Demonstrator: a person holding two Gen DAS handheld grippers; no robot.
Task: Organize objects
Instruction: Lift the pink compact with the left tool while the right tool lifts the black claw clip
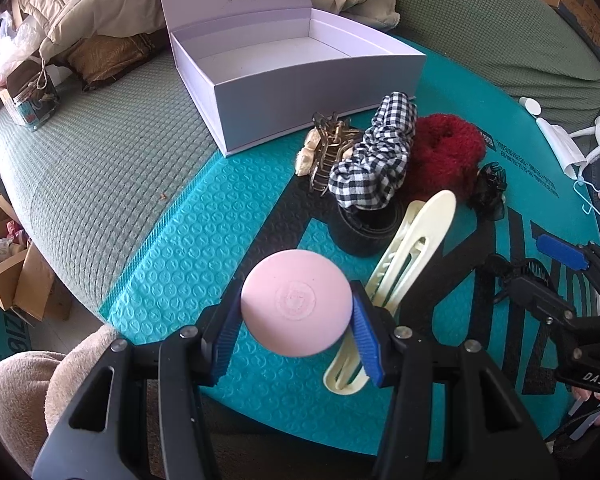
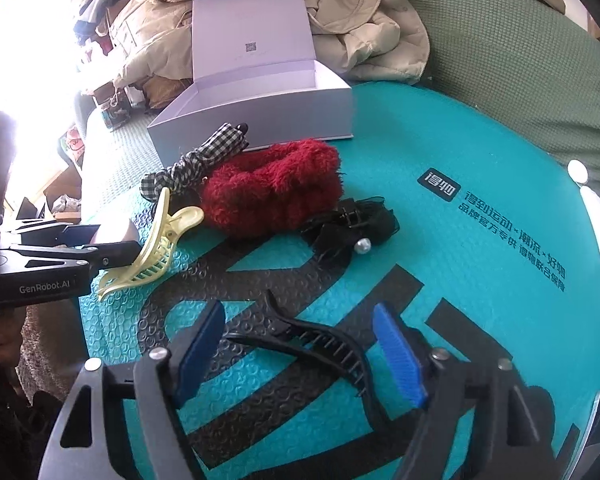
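Note:
My left gripper (image 1: 296,316) is shut on a round pink compact (image 1: 296,304) and holds it above the teal mat (image 1: 188,248). An open white box (image 1: 292,60) stands beyond, empty inside. In front of it lie a checked scrunchie (image 1: 372,156), a red fluffy scrunchie (image 1: 448,152), a brown claw clip (image 1: 328,148), a cream hair clip (image 1: 404,264) and a small black clip (image 1: 490,188). My right gripper (image 2: 300,356) is open around a black claw clip (image 2: 312,348) that lies on the mat between the fingers.
The mat lies on a green quilted sofa cover (image 1: 84,168). Beige jackets (image 1: 100,0) are heaped behind the box. A black band (image 1: 364,232) lies under the checked scrunchie. Cardboard boxes (image 1: 16,280) stand on the floor at left. White items (image 1: 556,136) sit at the mat's right edge.

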